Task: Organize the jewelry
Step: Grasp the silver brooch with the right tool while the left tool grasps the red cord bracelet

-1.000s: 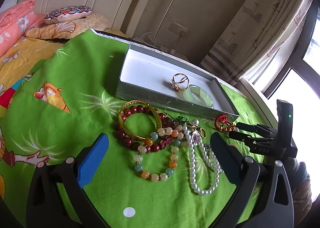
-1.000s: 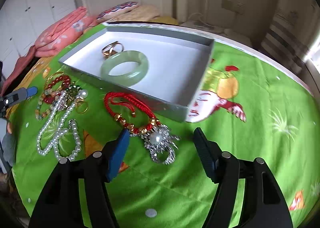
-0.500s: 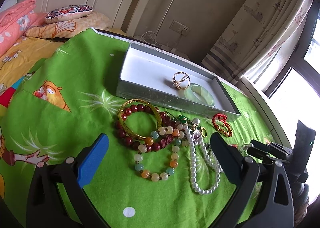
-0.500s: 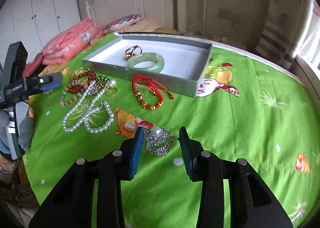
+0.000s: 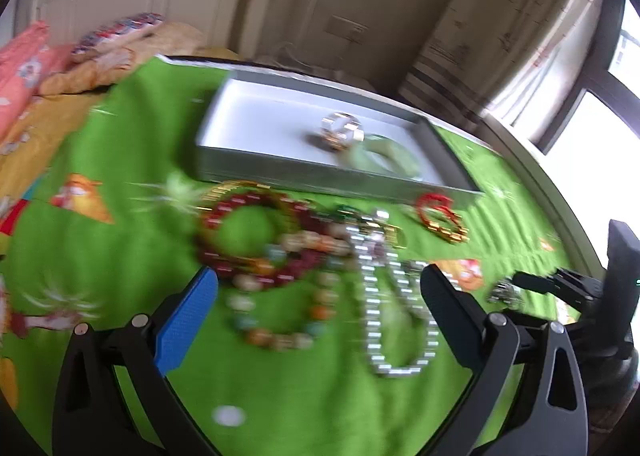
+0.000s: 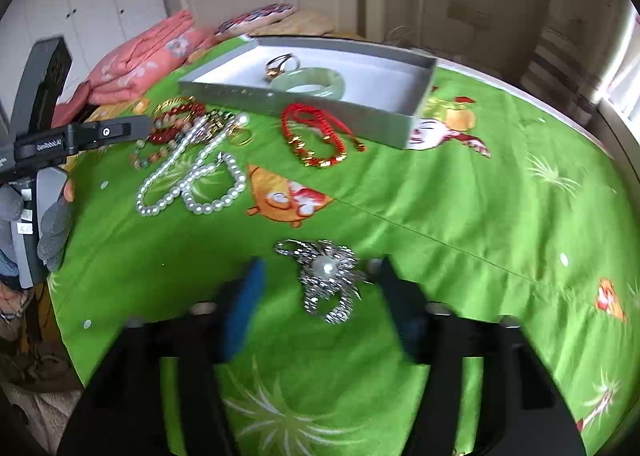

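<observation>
right tongs (image 6: 320,296): reopened since 0.5 s ago | silver pearl brooch (image 6: 328,276): released onto green cloth

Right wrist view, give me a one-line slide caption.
Open right gripper straddles a silver pearl brooch on the green cloth, short of the gray tray.

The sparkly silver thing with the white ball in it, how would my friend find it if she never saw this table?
Start at the grey tray on the green cloth, then come toward the camera, past the red cord bracelet. The silver brooch lies alone between the fingers of the open right claw. It is the only spiky, glittery piece, with one white pearl in its middle.
</observation>
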Available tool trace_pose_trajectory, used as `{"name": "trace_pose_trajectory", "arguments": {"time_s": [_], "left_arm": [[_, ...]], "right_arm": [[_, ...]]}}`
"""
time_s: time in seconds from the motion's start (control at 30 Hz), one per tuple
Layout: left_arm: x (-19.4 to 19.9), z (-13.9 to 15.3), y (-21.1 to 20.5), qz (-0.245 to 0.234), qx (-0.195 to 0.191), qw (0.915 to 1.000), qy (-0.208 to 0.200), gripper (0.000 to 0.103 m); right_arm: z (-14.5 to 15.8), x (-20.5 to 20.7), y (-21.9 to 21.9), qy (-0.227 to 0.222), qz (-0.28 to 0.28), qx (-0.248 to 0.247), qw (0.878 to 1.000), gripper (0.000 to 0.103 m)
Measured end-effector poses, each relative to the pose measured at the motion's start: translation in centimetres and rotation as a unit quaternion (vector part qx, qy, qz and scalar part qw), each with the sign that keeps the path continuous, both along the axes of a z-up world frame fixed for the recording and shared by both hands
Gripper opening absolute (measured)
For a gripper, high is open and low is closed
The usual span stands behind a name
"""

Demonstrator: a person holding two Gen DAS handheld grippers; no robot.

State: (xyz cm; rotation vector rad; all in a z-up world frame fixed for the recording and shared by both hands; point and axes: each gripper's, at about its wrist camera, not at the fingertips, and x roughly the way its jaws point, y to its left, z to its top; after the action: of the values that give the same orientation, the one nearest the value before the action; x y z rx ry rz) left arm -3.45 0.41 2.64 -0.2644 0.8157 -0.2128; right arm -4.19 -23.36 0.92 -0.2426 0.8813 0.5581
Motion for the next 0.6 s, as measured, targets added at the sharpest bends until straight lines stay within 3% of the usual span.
{"name": "trace_pose_trajectory", "arguments": {"time_s": [0.03,0.1,0.13,0.4,0.5,0.6], "left_arm": [[0.2,0.1,-0.8,-0.008,0.004,1.0000,0.004,0.100],[0.8,0.5,-2.8,-0.025,0.033,0.9991,0.004,0.101],[1.1,0.6,-3.8,-0.034,0.046,0.9984,0.003,0.101],[2.4,3.1,-9.6,-0.082,0.096,0.9917,-0.024,0.100],[3.7,2.5,-12.0,-0.097,0.123,0.9875,-0.015,0.100],[5.8,0.9,-13.1,-0.095,0.118,0.9884,0.009,0.094]], "right_arm": [[-0.1,0.0,0.3,-0.004,0.004,-0.007,1.000,0.064],[0.0,-0.1,0.4,-0.013,0.003,-0.009,1.000,0.050],[0.1,-0.2,0.2,-0.015,-0.003,-0.006,1.000,0.033],[0.7,-1.5,-2.2,-0.027,-0.041,0.010,0.999,0.032],[0.9,-1.4,-3.0,-0.025,-0.055,0.027,0.998,0.032],[1.0,-1.6,-3.2,-0.027,-0.056,0.030,0.998,0.032]]}}
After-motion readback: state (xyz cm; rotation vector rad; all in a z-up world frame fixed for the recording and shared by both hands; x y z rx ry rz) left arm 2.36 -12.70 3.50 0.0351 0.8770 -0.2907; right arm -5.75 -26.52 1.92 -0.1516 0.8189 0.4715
